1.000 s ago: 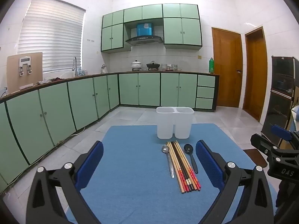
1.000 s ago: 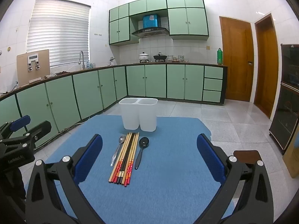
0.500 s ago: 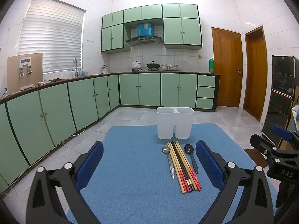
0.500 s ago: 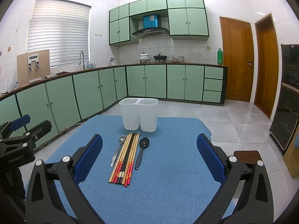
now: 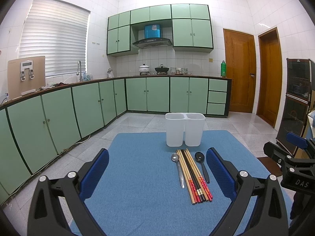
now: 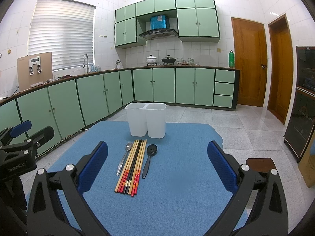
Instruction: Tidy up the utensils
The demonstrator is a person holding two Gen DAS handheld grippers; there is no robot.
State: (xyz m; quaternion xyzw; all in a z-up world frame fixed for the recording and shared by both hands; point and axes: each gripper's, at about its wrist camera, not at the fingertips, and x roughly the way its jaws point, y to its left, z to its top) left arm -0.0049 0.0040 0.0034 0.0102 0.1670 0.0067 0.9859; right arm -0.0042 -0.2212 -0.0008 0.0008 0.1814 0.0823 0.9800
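Observation:
A white two-compartment holder [image 5: 185, 129] [image 6: 146, 122] stands at the far side of the blue mat [image 5: 137, 186] [image 6: 177, 186]. In front of it lie a metal spoon [image 5: 178, 169] [image 6: 123, 158], a bundle of several chopsticks [image 5: 194, 175] [image 6: 132, 166] and a black spoon [image 5: 202, 165] [image 6: 149, 158], side by side. My left gripper [image 5: 157, 169] is open and empty, above the mat's near side, left of the utensils. My right gripper [image 6: 157, 165] is open and empty, with the utensils between its fingers farther ahead.
Green cabinets [image 5: 59, 118] run along the left and back walls. Two wooden doors [image 5: 254, 78] are at the right, with a dark cabinet [image 5: 297, 102] beside them. A brown stool [image 6: 259, 163] stands right of the mat. Tiled floor surrounds the table.

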